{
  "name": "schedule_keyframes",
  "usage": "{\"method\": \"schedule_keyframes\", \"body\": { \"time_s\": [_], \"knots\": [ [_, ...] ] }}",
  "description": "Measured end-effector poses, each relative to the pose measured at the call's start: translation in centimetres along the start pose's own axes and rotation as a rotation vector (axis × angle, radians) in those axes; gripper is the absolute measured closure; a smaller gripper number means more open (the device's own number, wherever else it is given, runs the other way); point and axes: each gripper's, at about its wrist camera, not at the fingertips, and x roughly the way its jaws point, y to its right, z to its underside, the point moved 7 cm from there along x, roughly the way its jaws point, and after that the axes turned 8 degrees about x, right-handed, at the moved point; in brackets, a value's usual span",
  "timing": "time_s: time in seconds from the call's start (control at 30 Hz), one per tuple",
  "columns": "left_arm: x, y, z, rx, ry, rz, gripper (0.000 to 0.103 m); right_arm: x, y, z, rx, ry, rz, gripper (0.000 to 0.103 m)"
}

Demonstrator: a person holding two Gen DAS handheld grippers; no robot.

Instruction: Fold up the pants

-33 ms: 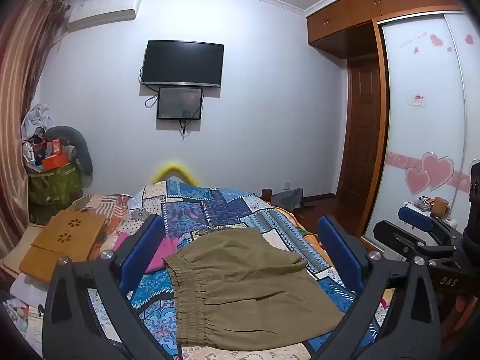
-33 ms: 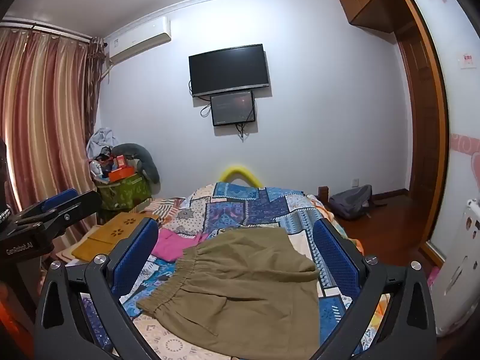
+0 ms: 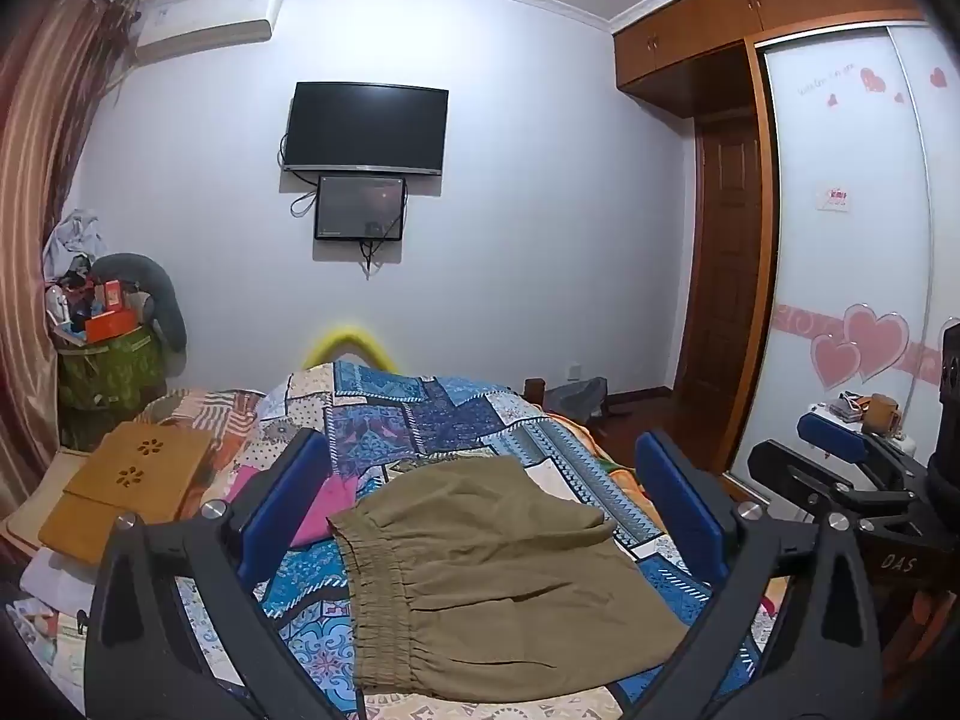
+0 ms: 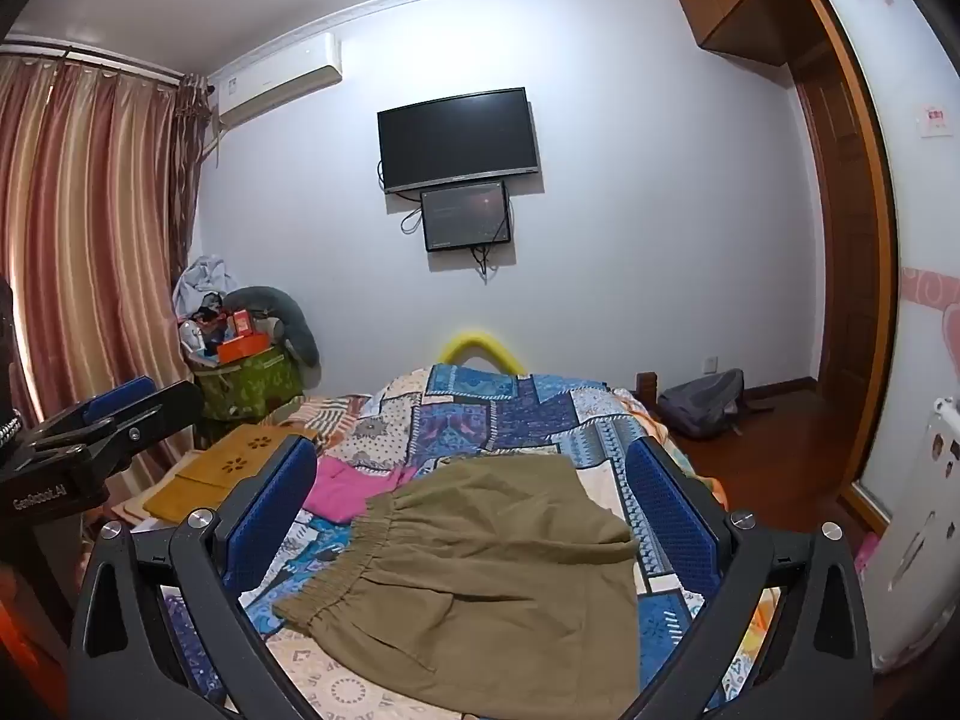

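Olive-brown pants [image 3: 492,576] lie folded on the patchwork bed cover [image 3: 420,414], elastic waistband to the left; they also show in the right wrist view [image 4: 498,582]. My left gripper [image 3: 480,480] is open and empty, held above and short of the pants. My right gripper [image 4: 474,480] is open and empty, likewise hovering over the pants. The right gripper shows at the right edge of the left wrist view [image 3: 852,468]; the left gripper shows at the left edge of the right wrist view [image 4: 102,420].
A pink garment [image 4: 354,489] lies left of the pants. A wooden lap tray [image 3: 129,489] sits at the bed's left edge. A green basket of clutter [image 4: 249,384] stands by the curtain. A grey backpack [image 4: 702,402] is on the floor to the right, near the wardrobe [image 3: 852,240].
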Motion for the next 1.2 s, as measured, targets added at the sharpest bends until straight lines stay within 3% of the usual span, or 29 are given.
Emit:
{"method": "schedule_keyframes", "body": {
  "time_s": [1.2],
  "knots": [
    [1.1,0.1,0.9,0.018,-0.02,-0.009,0.0,0.0,0.5,0.0,-0.012,0.002,0.031,0.001]
  ]
}}
